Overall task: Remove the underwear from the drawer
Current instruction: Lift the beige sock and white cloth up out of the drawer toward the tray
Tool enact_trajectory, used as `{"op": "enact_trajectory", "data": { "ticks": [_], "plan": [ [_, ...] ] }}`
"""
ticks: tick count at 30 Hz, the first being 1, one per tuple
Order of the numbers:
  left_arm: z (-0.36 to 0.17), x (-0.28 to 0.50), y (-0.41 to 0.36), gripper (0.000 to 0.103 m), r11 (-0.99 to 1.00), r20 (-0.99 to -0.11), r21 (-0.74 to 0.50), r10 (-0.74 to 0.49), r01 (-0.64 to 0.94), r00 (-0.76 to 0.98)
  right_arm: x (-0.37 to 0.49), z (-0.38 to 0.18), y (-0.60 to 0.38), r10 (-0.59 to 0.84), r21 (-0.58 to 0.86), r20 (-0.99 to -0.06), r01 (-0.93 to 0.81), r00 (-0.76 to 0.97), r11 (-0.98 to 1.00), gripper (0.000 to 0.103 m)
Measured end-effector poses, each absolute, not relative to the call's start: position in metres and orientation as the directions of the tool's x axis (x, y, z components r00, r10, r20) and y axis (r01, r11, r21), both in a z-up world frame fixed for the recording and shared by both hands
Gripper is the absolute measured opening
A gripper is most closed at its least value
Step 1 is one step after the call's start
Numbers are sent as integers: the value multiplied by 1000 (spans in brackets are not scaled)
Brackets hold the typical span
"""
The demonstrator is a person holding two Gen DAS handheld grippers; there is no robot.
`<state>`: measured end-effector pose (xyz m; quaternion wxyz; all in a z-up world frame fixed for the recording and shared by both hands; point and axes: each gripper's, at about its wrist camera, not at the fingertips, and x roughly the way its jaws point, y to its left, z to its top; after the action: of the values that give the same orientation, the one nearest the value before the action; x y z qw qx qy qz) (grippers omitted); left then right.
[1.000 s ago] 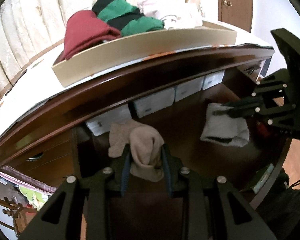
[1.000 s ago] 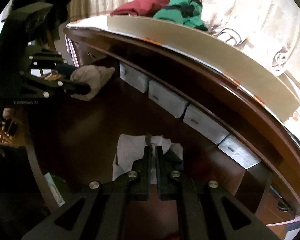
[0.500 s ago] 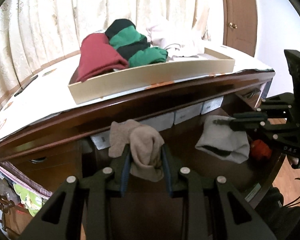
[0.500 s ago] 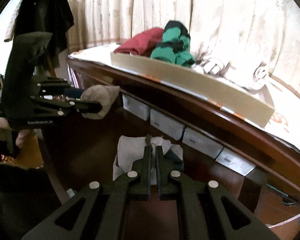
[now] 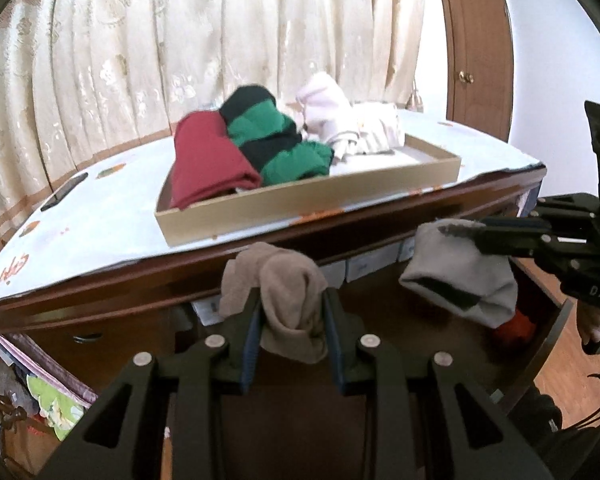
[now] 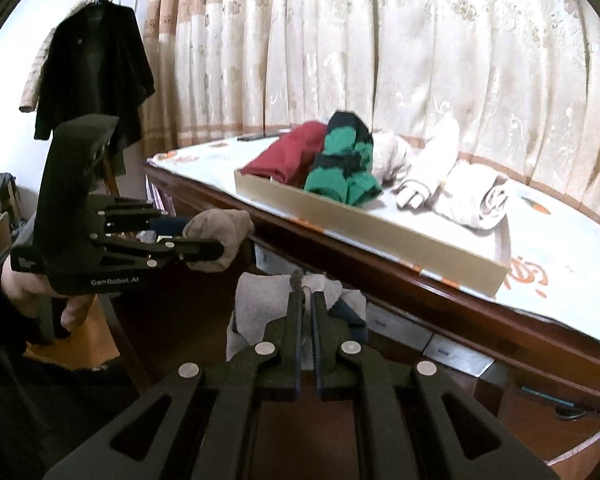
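Left view only: a brown door (image 5: 476, 40) off to the right, and a red thing (image 5: 516, 326) low in the open drawer (image 5: 548, 344) behind the grey piece; what that red thing is I cannot tell.
Right view only: a black coat (image 6: 94, 76) hanging on a stand at the left, and the person's hand (image 6: 40, 292) wrapped round the other tool's handle.
Left tongs (image 5: 292, 320): clamped on a bunched tan piece of underwear (image 5: 284, 288), which bulges up between the blue-lined fingers (image 5: 250, 332) and spills over to their left.
Right tongs (image 6: 306, 304): pressed nearly together on a grey piece of underwear (image 6: 260, 300); the cloth hangs below and to both sides of the tips.
Where the underwear is: both pieces are up in the air over the drawer, each in its own tongs, the tan one held to the left of the grey one and apart from it.
Ahead of the tongs: the dark wooden bench (image 5: 340, 216) edge, with a pale printed cloth (image 5: 100, 216) over its top.
On the bench: a shallow cardboard tray (image 5: 308, 200) holding a folded red garment (image 5: 208, 160), a green and black striped one (image 5: 280, 140) and pale pinkish ones (image 5: 340, 120).
In the way: the bench edge and the tray's front wall stand between the tongs and the folded clothes.
Under the bench edge: a row of small grey boxes (image 6: 396, 326).
Behind: cream flowered curtains (image 5: 180, 40).
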<state>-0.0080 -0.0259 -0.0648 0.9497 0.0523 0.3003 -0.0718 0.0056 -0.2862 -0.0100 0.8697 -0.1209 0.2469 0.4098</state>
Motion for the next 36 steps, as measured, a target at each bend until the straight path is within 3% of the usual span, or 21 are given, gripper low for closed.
{"op": "enact_trajectory", "data": {
  "ticks": [36],
  "plan": [
    [-34, -27, -30, 27, 987, -419, 54, -114, 149, 901, -1, 20, -314, 716, 34, -355, -758, 600, 652, 5]
  ]
}}
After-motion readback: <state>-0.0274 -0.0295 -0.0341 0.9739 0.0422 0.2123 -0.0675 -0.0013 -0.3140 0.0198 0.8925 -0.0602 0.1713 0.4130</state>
